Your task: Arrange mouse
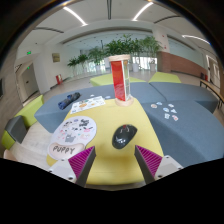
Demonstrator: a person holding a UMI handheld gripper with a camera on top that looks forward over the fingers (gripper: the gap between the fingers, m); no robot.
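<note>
My tongs (115,160) spread, empty. Mouse (124,134) just ahead, between fingers, on yellow surface (100,125). Risk: rounded shell slips from pinch; overshoot topples red carton (120,80) beyond.

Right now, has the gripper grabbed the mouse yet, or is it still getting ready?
Still getting ready. Nothing looks done: the black mouse lies on the yellow mat, just ahead of the gripper, untouched. In hand: the fingers are open and empty, pointing toward it. Left to do: reach forward, close on the mouse, and put it in its place. Where that place is, the view does not show.
</note>
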